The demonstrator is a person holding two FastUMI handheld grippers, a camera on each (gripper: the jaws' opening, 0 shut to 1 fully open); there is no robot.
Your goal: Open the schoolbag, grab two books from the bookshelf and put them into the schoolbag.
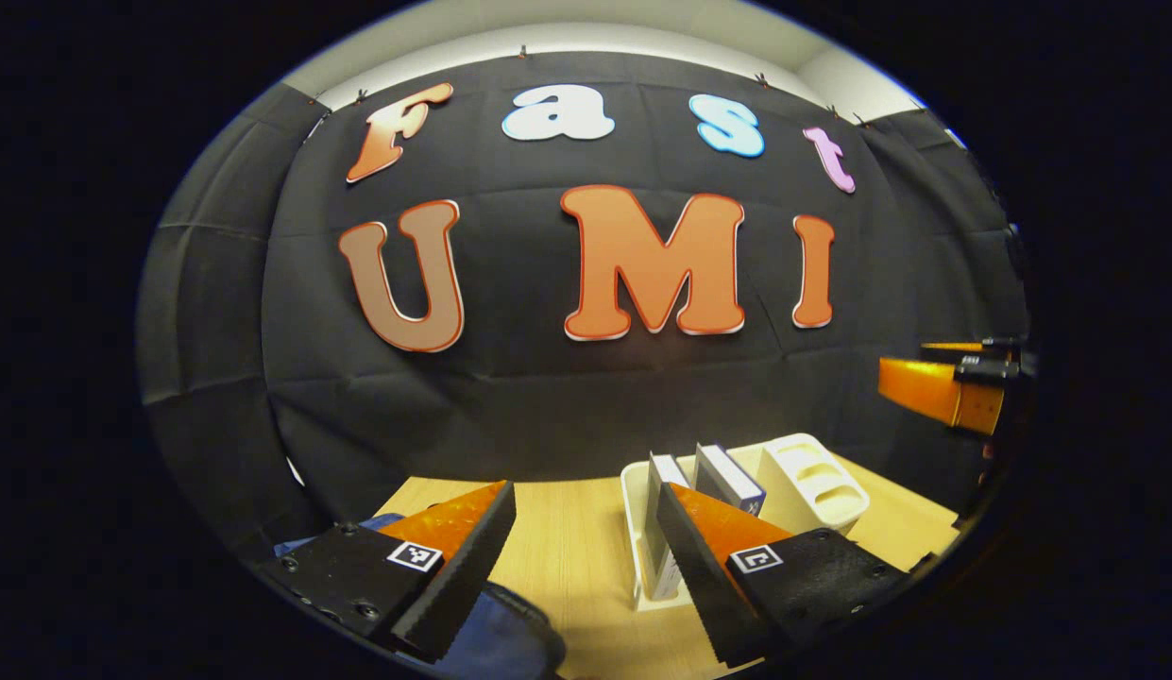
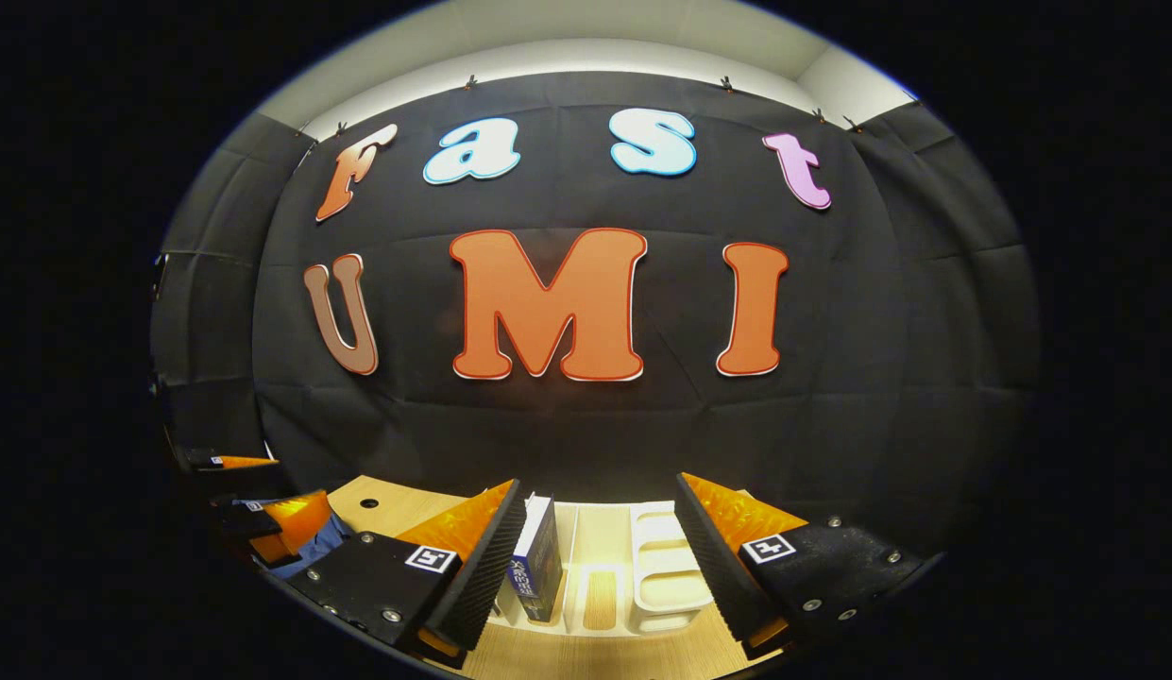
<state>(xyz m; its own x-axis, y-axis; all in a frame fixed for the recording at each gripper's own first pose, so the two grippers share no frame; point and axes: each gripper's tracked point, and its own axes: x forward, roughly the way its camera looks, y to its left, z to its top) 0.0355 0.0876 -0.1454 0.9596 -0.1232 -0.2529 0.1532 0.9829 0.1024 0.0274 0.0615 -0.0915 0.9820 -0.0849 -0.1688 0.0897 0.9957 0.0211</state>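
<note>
A white bookshelf rack (image 1: pixel 817 482) stands on the wooden table (image 1: pixel 567 529), right of centre in the left gripper view. Two books stand upright in it: one (image 1: pixel 663 470) partly behind my left gripper's right finger, the other (image 1: pixel 729 477) just to its right. The blue schoolbag (image 1: pixel 505 647) lies below the left gripper (image 1: pixel 586 496), which is open and holds nothing. In the right gripper view the rack (image 2: pixel 661 567) sits between the fingers of the open right gripper (image 2: pixel 600 486). A dark book (image 2: pixel 540 562) stands there beside its left finger. Neither gripper touches a book.
The right gripper (image 1: pixel 940 382) hangs in the air at the far right of the left gripper view. The left gripper (image 2: pixel 260 501) appears at the far left of the right gripper view, over the blue bag (image 2: pixel 326 543). The black cloth wall stands close behind the table.
</note>
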